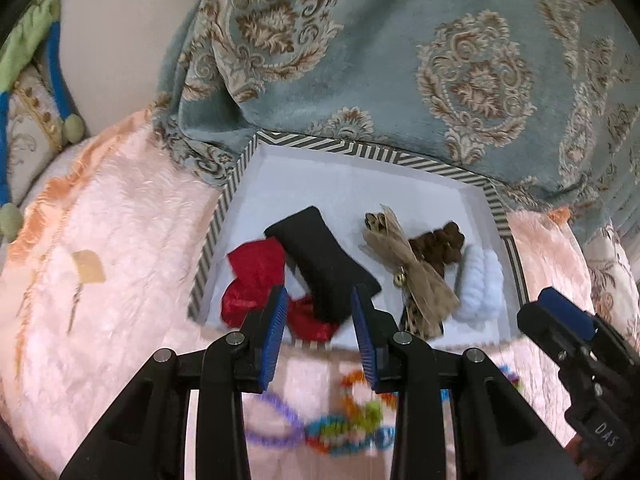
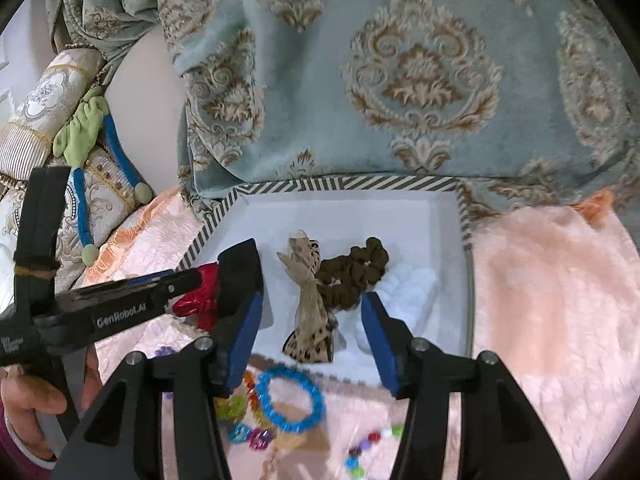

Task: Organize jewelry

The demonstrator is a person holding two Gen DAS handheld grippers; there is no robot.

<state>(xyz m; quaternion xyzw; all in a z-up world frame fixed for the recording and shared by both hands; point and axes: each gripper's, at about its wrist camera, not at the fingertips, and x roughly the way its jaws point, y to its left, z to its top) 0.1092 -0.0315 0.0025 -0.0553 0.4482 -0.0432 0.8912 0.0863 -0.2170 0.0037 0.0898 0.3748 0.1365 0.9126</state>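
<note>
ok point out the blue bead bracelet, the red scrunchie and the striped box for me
blue bead bracelet (image 2: 289, 400), right wrist view, on the ring's upper beads
red scrunchie (image 1: 256, 268), left wrist view, on its upper fold
striped box (image 2: 352, 183), right wrist view, on the far rim

Blue bead bracelet (image 2: 289, 402) lies flat on pink fabric beside scattered colourful beaded pieces (image 2: 244, 420)

Fluffy peach-pink blanket (image 2: 560, 300), blue damask curtain (image 2: 400, 80) behind, pale wall (image 1: 112, 60), embroidered cream cushion (image 2: 52, 100) at left.
</note>
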